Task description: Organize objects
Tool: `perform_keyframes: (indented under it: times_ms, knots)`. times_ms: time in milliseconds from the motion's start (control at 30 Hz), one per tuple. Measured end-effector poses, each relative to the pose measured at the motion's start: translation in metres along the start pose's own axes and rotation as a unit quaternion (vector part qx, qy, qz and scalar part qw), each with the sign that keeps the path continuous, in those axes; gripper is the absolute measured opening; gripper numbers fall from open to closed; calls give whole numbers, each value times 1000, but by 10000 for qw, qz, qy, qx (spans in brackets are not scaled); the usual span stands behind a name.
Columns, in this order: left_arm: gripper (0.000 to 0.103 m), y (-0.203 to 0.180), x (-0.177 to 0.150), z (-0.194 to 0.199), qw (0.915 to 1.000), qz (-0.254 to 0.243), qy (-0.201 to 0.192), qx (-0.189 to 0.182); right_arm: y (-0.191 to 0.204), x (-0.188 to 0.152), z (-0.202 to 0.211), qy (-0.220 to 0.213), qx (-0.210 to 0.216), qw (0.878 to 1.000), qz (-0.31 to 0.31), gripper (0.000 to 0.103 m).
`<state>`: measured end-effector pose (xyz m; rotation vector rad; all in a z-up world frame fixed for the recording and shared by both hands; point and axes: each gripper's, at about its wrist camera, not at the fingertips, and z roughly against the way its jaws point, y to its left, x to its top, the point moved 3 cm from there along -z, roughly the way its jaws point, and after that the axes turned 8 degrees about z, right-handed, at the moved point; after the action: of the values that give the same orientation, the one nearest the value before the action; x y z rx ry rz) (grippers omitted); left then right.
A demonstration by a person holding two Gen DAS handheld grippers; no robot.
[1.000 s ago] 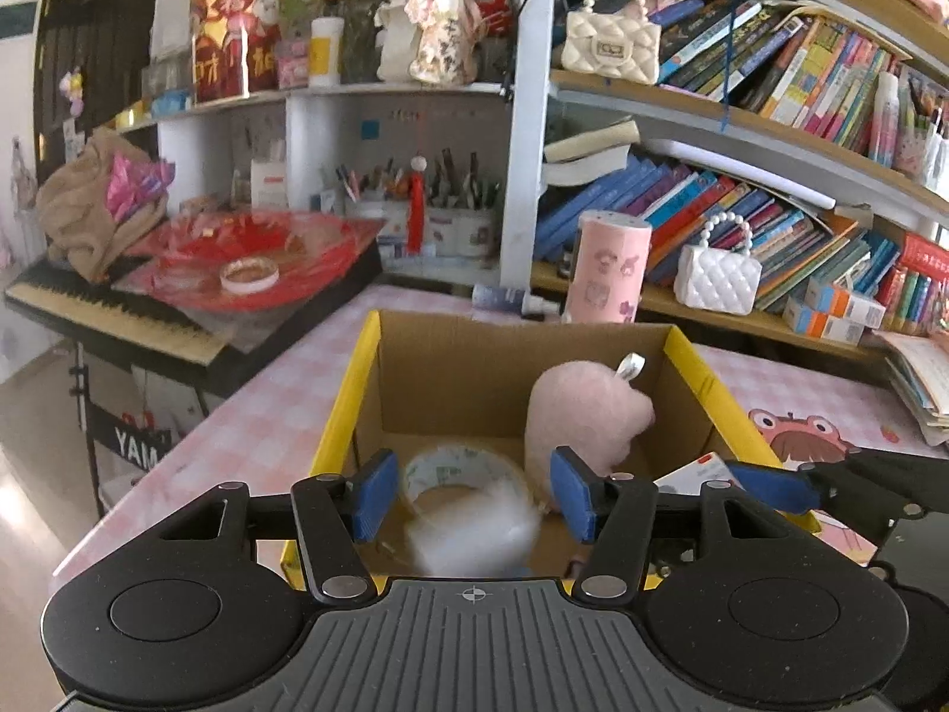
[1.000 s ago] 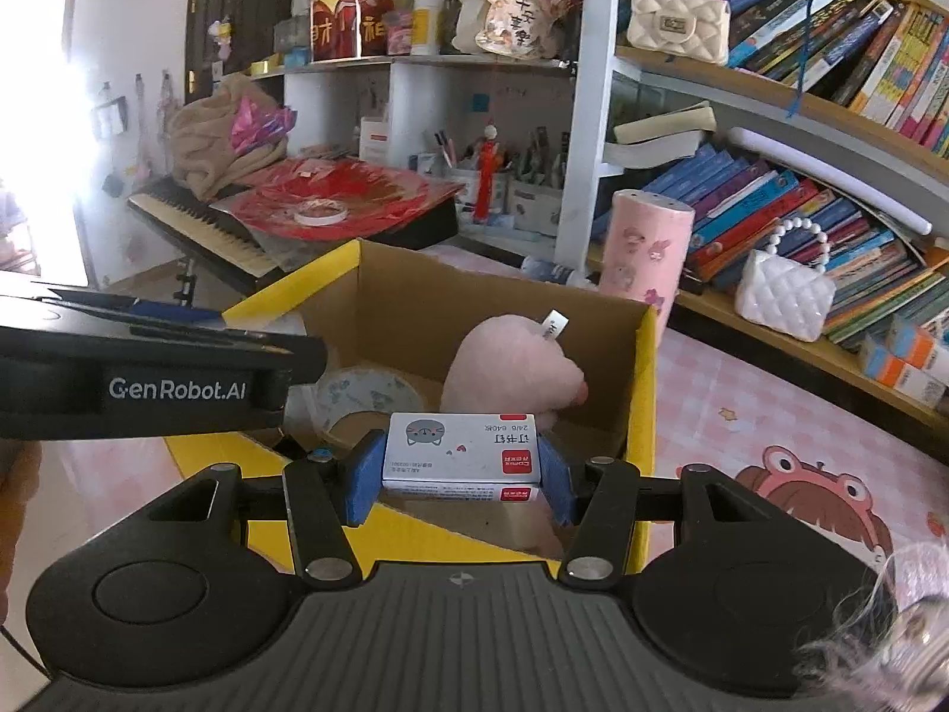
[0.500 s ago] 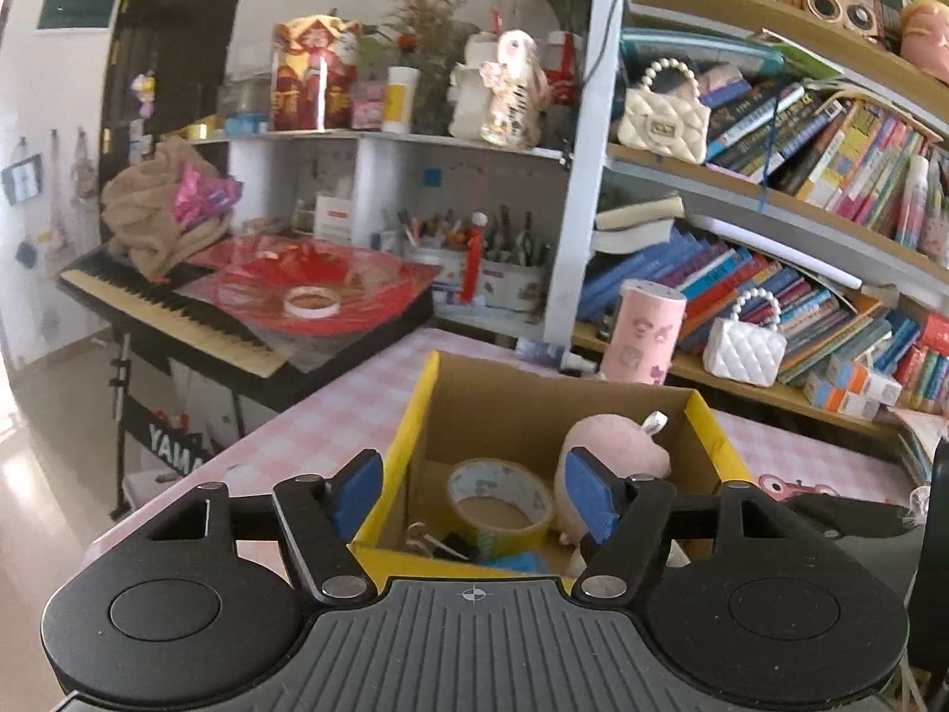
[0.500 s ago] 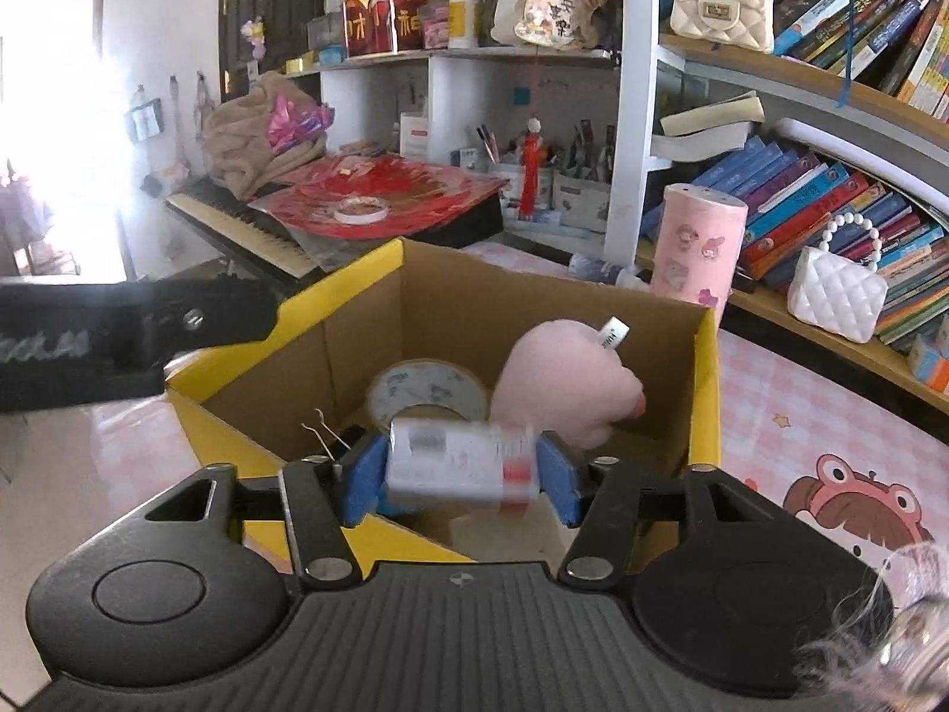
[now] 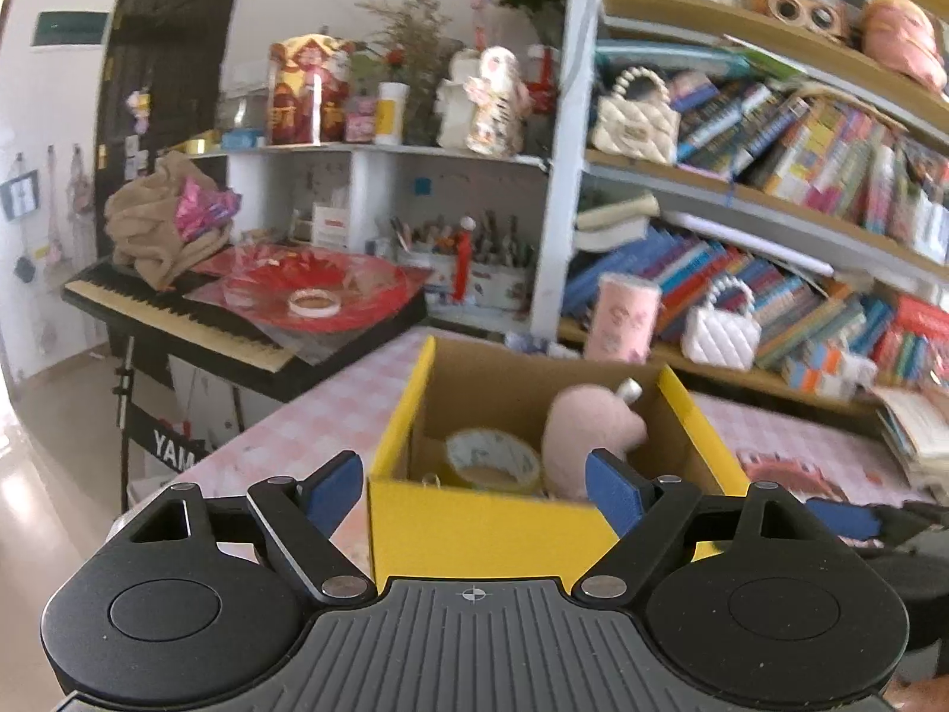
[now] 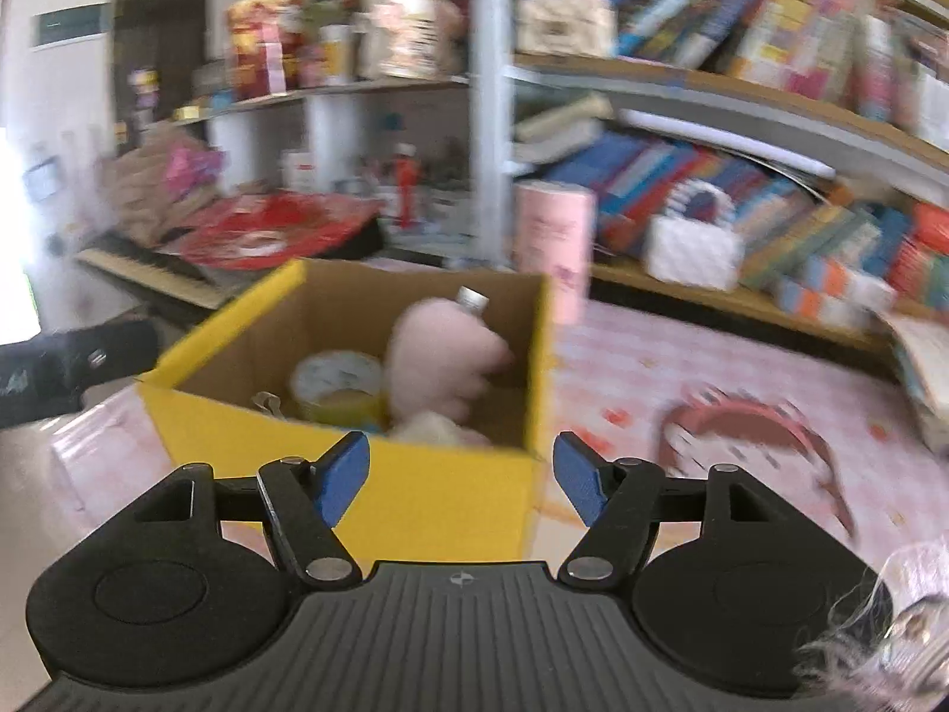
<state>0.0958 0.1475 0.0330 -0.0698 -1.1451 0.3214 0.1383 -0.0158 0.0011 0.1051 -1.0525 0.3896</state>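
A yellow cardboard box (image 5: 486, 528) (image 6: 415, 492) stands on the pink checked table. Inside it are a pink plush toy (image 5: 584, 439) (image 6: 445, 356), a roll of tape (image 5: 492, 460) (image 6: 338, 382) and a whitish fluffy thing (image 6: 427, 430). My left gripper (image 5: 474, 489) is open and empty, just in front of the box's near wall. My right gripper (image 6: 462, 474) is open and empty, in front of the box's near right corner. The right wrist view is blurred.
A pink cylinder (image 5: 626, 317) and a white quilted handbag (image 5: 717, 329) stand behind the box by the bookshelves. A keyboard piano (image 5: 178, 314) with red wrapping lies to the left. A pink cartoon print (image 6: 753, 433) marks the tablecloth right of the box.
My right gripper has opened and let go of the small white and red box, which is no longer in view. Both grippers have pulled back from over the box.
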Motion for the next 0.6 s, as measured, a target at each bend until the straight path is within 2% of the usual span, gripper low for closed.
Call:
perform_keyframes:
  times_ms: [200,333,600]
  knots:
    - [88,-7,-23,13,9983,-306,450,-215,-17,-29,35,350,-797,9938,-689,69]
    - [88,-10,-37,22,9962,-523,636,-289,-20,-47,59,425,-1220,9875,-900,71]
    - [89,-18,-63,35,9910,-698,1038,-485,-12,-80,94,637,-1594,9813,-873,74]
